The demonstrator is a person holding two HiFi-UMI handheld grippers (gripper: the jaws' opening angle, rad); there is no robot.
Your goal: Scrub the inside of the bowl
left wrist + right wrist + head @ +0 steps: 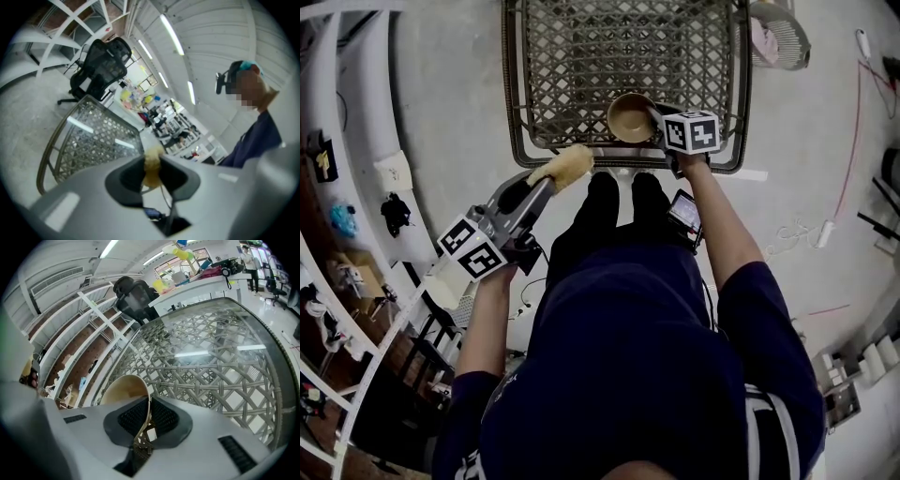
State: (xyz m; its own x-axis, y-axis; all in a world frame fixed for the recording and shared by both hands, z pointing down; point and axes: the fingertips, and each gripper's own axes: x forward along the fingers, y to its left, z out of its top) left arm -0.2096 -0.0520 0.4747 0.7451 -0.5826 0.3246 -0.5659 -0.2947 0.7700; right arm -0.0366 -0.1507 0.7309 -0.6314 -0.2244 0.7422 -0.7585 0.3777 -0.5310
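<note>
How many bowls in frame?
1: the bowl at the near edge of the wicker table, its rim clamped by the right hand-held gripper. No others visible.

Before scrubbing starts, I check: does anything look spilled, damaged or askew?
Nothing stands out. The right gripper clamps the rim of the bowl over the table; the left gripper holds the sponge, clear of the bowl.

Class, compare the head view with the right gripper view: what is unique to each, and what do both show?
Only the head view: the left gripper clamping a yellow fluffy sponge, and the person's dark blue top. Only the right gripper view: a black mesh office chair and ceiling strip lights. Both: the right gripper pinching the rim of the tan round bowl over the woven lattice table.
</note>
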